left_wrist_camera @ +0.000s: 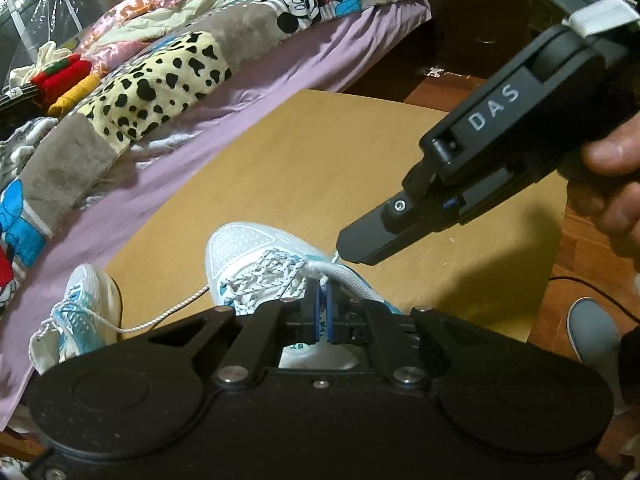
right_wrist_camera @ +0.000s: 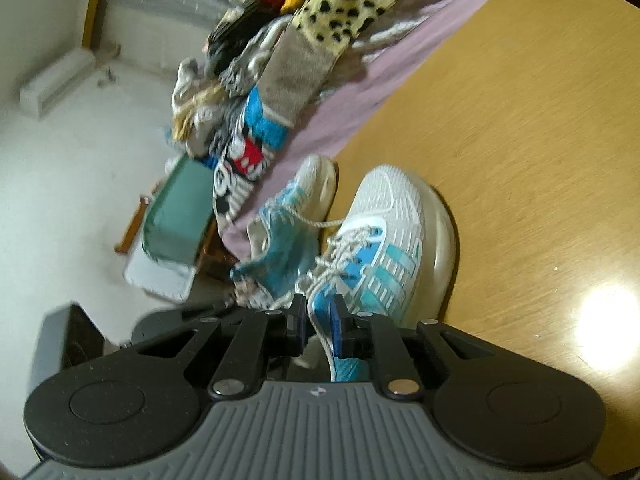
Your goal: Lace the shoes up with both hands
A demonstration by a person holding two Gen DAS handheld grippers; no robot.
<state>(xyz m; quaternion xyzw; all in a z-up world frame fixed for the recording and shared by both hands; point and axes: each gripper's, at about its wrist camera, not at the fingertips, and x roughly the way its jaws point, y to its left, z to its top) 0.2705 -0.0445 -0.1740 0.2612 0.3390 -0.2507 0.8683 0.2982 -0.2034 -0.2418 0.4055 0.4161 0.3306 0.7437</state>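
1. The left hand-held gripper (left_wrist_camera: pixel 322 307) is seen fully closed, blue pads together, with a thin lace strand (left_wrist_camera: pixel 325 280) pinched at the tips, right at the tongue (left_wrist_camera: pixel 352 280) of the near shoe (left_wrist_camera: pixel 256 264).
2. The right hand-held gripper (right_wrist_camera: pixel 318 322) is seen slightly parted; the blue-and-white collar edge of the near shoe (right_wrist_camera: pixel 384 240) lies between its jaws. Whether the pads press on it cannot be told, as that view is blurred.
3. The near shoe is stood on the worktop (left_wrist_camera: pixel 320 152), toe away from the cameras. The second shoe (left_wrist_camera: pixel 80 312) is lying on its side at the worktop edge beside the bed (left_wrist_camera: pixel 168 152), with a loose lace (left_wrist_camera: pixel 168 312) trailing between the two.
4. Step judged: tensioning or threading the top of the lacing. It would be done best with the left pinch kept firm near the lace end, the pull kept along the eyelet line, and the shoe steadied by the right gripper so the shoe is not dragged.
5. Risk judged: the thin strand slipping out of the pads; the tongue being caught with it.
6. Writing: "DAS" is read in white on the right gripper's body in the left wrist view. Part letters, perhaps "ST", are seen inside the shoe; not legible beyond that. Cartoon mouse prints are seen on the bedding, no text.
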